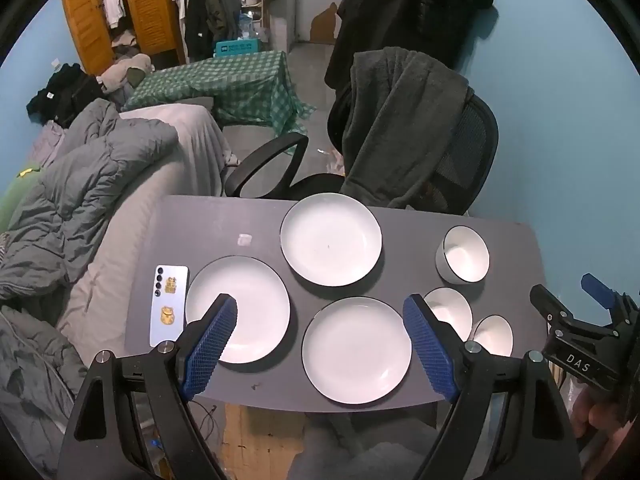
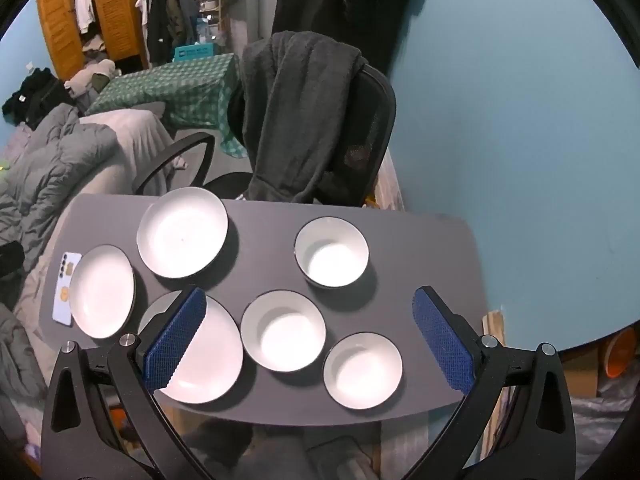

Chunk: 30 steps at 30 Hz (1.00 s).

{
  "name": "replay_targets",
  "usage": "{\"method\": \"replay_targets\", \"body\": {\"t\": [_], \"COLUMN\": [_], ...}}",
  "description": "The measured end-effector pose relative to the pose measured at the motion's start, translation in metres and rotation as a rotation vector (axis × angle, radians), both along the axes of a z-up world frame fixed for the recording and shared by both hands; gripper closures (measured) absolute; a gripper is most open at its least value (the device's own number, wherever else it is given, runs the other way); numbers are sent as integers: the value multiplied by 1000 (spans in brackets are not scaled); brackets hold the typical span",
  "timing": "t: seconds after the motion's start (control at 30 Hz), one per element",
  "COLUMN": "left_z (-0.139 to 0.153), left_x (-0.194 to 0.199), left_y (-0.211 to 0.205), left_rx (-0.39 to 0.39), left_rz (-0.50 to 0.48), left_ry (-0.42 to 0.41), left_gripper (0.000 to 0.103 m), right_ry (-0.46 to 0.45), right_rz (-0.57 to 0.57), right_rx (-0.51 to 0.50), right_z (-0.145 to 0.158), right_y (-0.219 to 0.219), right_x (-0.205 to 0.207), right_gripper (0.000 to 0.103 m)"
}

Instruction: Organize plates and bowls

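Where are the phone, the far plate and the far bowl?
phone [image 1: 168, 305], left wrist view, middle of its back.
far plate [image 1: 331, 239], left wrist view, its centre.
far bowl [image 2: 331, 252], right wrist view, inside bottom.

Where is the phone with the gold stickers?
The phone lies flat at the left edge of the grey table in the left wrist view, right beside the leftmost plate and next to the bed.

- Your plates [image 1: 331, 240] and bowls [image 2: 332, 252] looked glazed ceramic, glossy white.
- Table [image 1: 224, 220] was matt grey, smooth.
- Your gripper pads [image 1: 428, 348] were blue textured rubber on black plastic arms.
- Chair throw [image 1: 400, 120] looked fleecy cloth.
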State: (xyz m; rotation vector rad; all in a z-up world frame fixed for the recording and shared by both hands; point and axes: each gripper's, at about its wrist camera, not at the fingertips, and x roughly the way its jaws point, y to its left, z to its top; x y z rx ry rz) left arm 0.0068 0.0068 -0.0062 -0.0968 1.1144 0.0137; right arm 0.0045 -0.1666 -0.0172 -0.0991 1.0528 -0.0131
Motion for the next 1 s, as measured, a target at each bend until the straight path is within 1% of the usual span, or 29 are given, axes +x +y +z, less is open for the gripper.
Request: {"method": "replay_targets", "body": {"t": [0.13, 1.0], "left_z": [-3, -7], "left_x": [1, -10], "left_y": [-1, -5], "left_rx": [12, -12], "left_rz": [-10, -16], "left_ry": [2, 25], "left_gripper": [17, 17], "right_ry": [3, 10], "right_rz": [0, 12], "right_rx": [0, 8], "right_z": [-4, -6], "right_y": [-2, 0], "right_x": [-2, -10], "right_gripper": [2, 2]}}
